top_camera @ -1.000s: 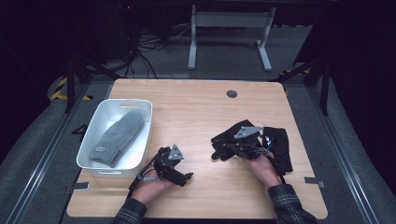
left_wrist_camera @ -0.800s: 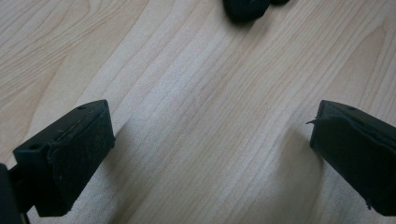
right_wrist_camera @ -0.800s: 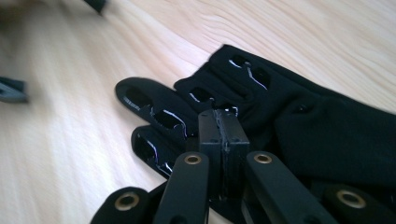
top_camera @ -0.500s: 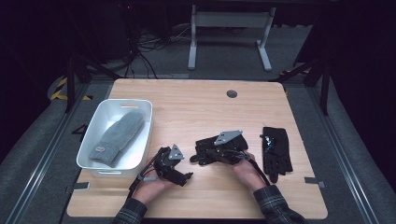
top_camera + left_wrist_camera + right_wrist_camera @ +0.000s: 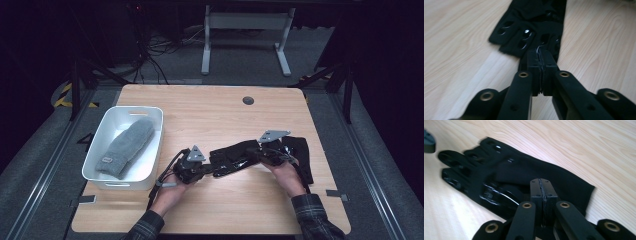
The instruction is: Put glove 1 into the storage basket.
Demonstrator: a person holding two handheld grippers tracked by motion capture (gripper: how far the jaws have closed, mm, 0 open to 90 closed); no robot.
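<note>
Items on wooden table, listed left to right.

White bin, left side: holds one grey knit hat, lying flat.

Left gripper, beside the bin: its jaws have just been closing and are now pinched together on the fingertip end of a black glove, cloth between the pads.

Black glove: stretched between the two tools, at mid-table right of the bin, outside it.

Right gripper: jaws pressed together on the glove's cuff end.

Second black glove: flat near the right edge, partly behind the right hand, untouched.

Progress, as judged: hat binned; one glove gripped at both ends but not yet carried over; the other glove left to fetch.
</note>
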